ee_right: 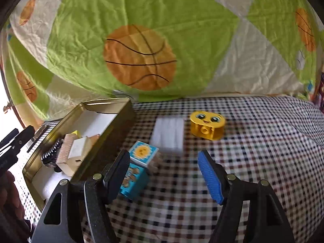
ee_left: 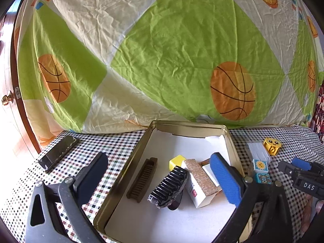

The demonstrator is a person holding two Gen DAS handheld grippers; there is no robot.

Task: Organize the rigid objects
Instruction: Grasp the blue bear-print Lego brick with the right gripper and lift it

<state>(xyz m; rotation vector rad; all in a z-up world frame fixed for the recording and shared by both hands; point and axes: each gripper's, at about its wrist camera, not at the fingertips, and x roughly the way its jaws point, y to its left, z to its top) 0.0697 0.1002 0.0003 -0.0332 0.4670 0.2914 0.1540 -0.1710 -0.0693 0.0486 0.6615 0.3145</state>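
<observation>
- A home is showing here, most likely a bedroom; a big crumpled quilt (ee_left: 162,50) with green and cream patches and printed basketballs is filling the background in both views
- A checked cloth (ee_right: 243,162) is covering the soft, slightly bulging surface in front of the quilt, as on a bed
- A wooden door (ee_left: 12,93) with a round brass knob is standing at the far left edge
- Household odds and ends are lying about; a comb (ee_left: 142,180) and small boxes are sitting in a metal tin (ee_left: 125,174); toy blocks (ee_right: 207,124) with cartoon faces are resting on the cloth beside it
</observation>
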